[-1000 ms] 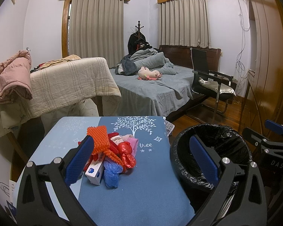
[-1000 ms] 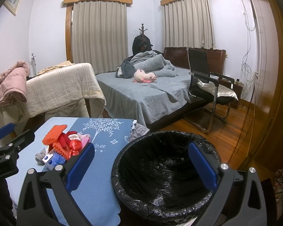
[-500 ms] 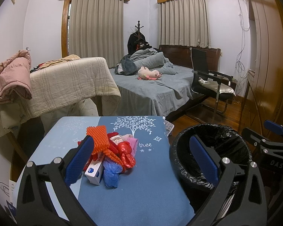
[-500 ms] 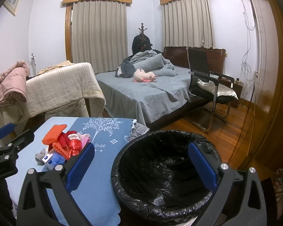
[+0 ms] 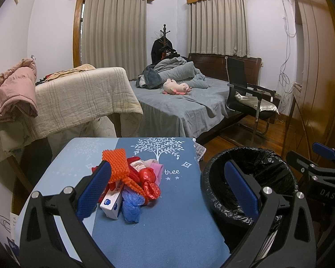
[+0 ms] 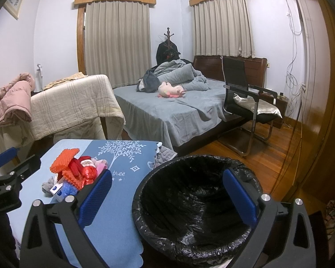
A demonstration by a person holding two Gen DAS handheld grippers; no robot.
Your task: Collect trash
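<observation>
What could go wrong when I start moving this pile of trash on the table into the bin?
1. The trash pile is a loose tangle of bags, orange netting and a small box; pinching one piece may drag others along and drop them on the floor.
2. The bin stands beside the table, below its edge, so releasing early could miss it.
3. Both hand-held grippers, left and right, are open and close together; they might collide.

Looking forward from each wrist, low over the worktop (image 5: 178,212) toward the bed (image 6: 178,111); left view nearer the trash (image 5: 131,185), right nearer the bin (image 6: 189,201); both shared.
</observation>
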